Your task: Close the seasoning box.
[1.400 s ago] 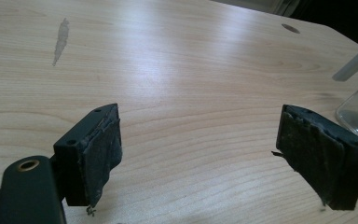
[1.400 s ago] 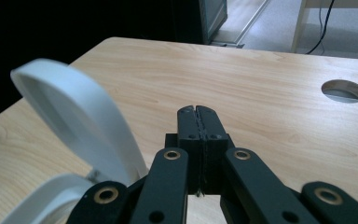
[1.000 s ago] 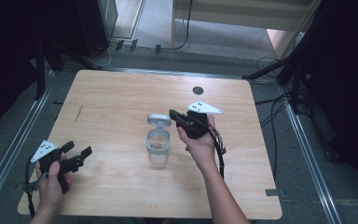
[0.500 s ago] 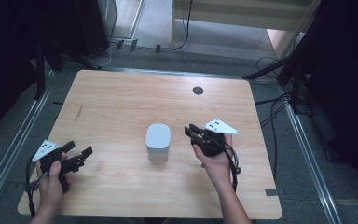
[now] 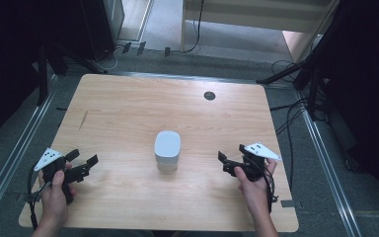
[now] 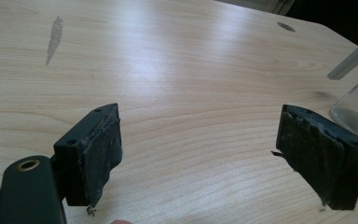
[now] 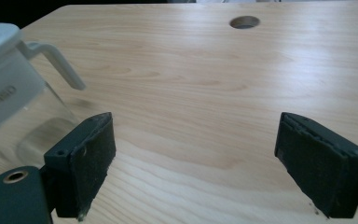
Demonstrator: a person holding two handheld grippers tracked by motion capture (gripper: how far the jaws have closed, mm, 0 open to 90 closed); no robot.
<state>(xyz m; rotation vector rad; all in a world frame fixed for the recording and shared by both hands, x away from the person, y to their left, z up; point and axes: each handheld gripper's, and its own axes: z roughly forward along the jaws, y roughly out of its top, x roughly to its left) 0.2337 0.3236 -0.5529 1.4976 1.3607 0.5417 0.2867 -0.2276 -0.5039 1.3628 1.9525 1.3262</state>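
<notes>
Clear glass jar with white plastic lid [image 5: 168, 150] mid-table [image 5: 128, 113]: rigid, slick, breakable; grip the lid sides. Left gripper [image 5: 81, 165] and right gripper [image 5: 227, 162] both gape, empty.

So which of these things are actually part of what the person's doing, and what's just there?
Likely in use:
clear jar with white lid
left gripper, open
right gripper, open

Just there:
round hole in the table
grey smear on the wood
cables on the floor

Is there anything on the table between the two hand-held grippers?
Yes: a clear container with a white lid stands between the left hand-held gripper and the right hand-held gripper in the high view; bare wood lies either side.
</notes>
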